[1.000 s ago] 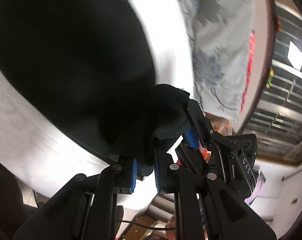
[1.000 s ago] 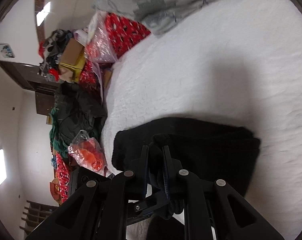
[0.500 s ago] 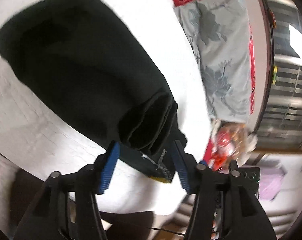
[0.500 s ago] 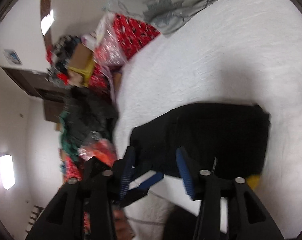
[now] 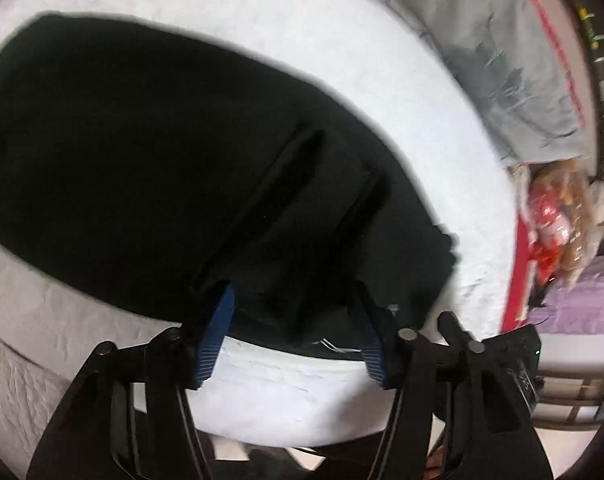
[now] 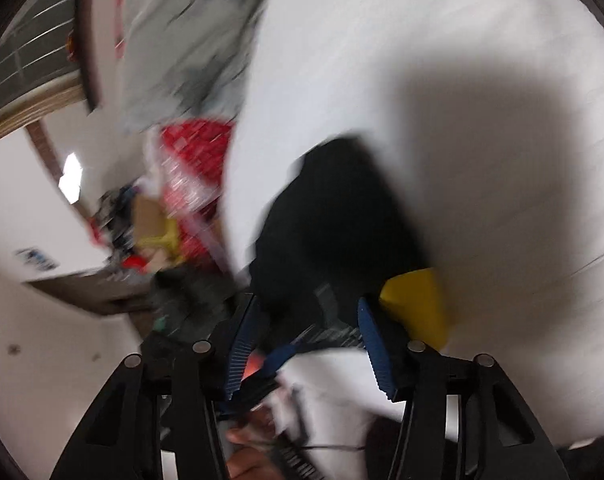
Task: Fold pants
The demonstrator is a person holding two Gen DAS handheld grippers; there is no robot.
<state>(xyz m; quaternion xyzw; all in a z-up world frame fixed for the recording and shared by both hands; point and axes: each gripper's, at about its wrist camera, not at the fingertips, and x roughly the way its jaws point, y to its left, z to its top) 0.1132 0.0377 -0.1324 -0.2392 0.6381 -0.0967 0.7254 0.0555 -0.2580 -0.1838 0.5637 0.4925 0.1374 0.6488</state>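
White textured bedding [image 5: 342,40] fills most of what we see ahead of both grippers, a soft quilted surface that curves away under the fisheye. On it lie the black pants [image 5: 162,168], folded into a thick dark bundle that spreads ahead and to the left of our left gripper [image 5: 292,332]; the near edge of the bundle reaches down between its blue pads [image 5: 216,336], with a fold line running up from the left finger. In the right wrist view the same pants [image 6: 334,220] lie just ahead of our right gripper [image 6: 310,348], smeared by motion blur.

Beyond the pants, up and to the right of the left gripper, we see a grey patterned blanket [image 5: 502,60] lying along the far side of the bed, and to the right of it a crinkled clear bag [image 5: 562,216] with red contents.

Our left gripper stands open, its pads apart on either side of the pants' edge and not pressing on the cloth, the jaws having closed slightly. Our right gripper is also open, its jaws having just been closing; the edge of the pants lies between them, unpinched as far as the blur lets us judge. Just beside its right finger sits a small yellow piece [image 6: 418,304], too blurred to identify.
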